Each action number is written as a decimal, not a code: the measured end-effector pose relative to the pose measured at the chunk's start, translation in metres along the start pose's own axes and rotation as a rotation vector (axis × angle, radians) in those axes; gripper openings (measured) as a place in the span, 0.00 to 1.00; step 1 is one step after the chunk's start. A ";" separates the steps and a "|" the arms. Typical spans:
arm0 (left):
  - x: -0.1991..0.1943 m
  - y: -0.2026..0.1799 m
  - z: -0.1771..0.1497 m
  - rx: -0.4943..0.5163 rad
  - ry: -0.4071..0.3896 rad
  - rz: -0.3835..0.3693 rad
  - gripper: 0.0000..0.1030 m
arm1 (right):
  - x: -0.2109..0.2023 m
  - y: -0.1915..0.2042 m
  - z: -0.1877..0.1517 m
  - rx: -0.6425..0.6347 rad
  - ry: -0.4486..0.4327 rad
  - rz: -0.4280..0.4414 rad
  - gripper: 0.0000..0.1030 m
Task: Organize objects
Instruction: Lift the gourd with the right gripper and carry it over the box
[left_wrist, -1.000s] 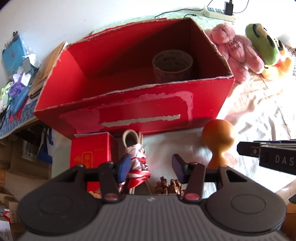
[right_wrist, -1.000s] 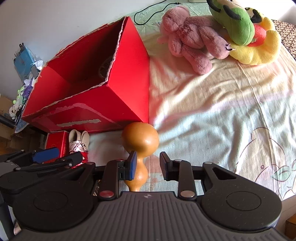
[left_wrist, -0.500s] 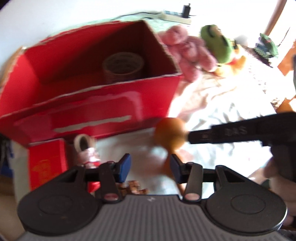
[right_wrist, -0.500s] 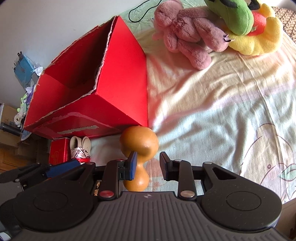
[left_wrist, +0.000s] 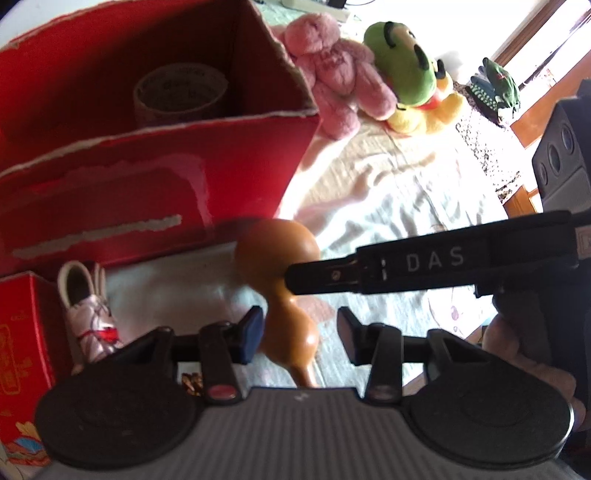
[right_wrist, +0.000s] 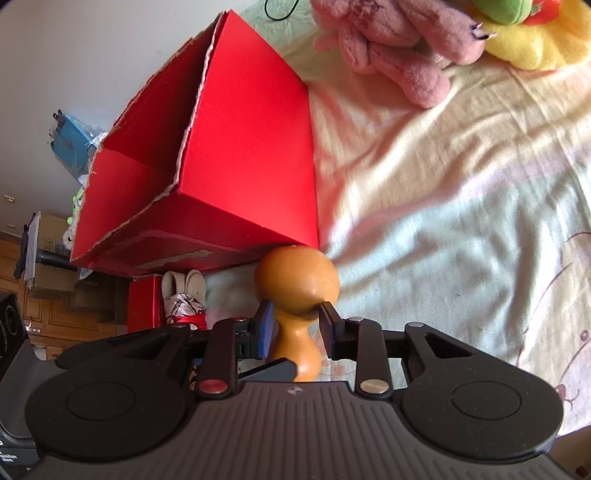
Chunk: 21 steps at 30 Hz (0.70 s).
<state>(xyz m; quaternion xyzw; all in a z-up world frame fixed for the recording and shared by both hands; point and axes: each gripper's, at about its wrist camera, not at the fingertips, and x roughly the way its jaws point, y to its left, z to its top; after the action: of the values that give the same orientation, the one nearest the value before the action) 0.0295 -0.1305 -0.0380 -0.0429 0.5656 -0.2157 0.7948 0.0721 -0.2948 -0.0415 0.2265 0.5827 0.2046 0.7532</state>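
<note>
An orange-brown gourd (left_wrist: 277, 251) stands upright on the bed sheet, just in front of the big red cardboard box (left_wrist: 147, 177). My left gripper (left_wrist: 299, 334) has its jaws closing around the gourd's lower bulb, with a gap still showing on the right side. My right gripper (right_wrist: 297, 325) straddles the gourd (right_wrist: 295, 280) at its narrow neck, and its fingers do not visibly press it. In the left wrist view one finger of the right gripper (left_wrist: 369, 269) crosses in from the right to the neck. A tape roll (left_wrist: 181, 92) lies inside the box.
A small pink-and-white shoe (left_wrist: 88, 314) and a little red box (left_wrist: 26, 332) sit left of the gourd. A pink plush (left_wrist: 332, 74) and a green-and-yellow plush (left_wrist: 406, 74) lie farther back on the sheet (right_wrist: 443, 221). A person's hand (left_wrist: 517, 350) holds the right gripper.
My left gripper swung right from the shoe to the gourd, dipped, and narrowed its jaws. My right gripper came forward and down until the gourd's neck lay between its fingers.
</note>
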 end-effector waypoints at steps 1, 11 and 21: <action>0.003 0.000 0.001 0.001 0.011 0.002 0.39 | 0.003 0.000 0.001 0.002 0.012 0.009 0.30; 0.013 0.014 0.004 -0.061 0.034 -0.002 0.36 | 0.025 0.014 0.004 -0.061 0.070 0.027 0.42; 0.013 0.013 0.003 -0.078 0.020 -0.007 0.35 | 0.033 0.006 0.003 -0.048 0.081 0.069 0.49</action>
<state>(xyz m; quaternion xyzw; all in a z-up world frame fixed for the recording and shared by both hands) 0.0396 -0.1243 -0.0520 -0.0736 0.5812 -0.1967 0.7862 0.0821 -0.2716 -0.0629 0.2200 0.5994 0.2532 0.7268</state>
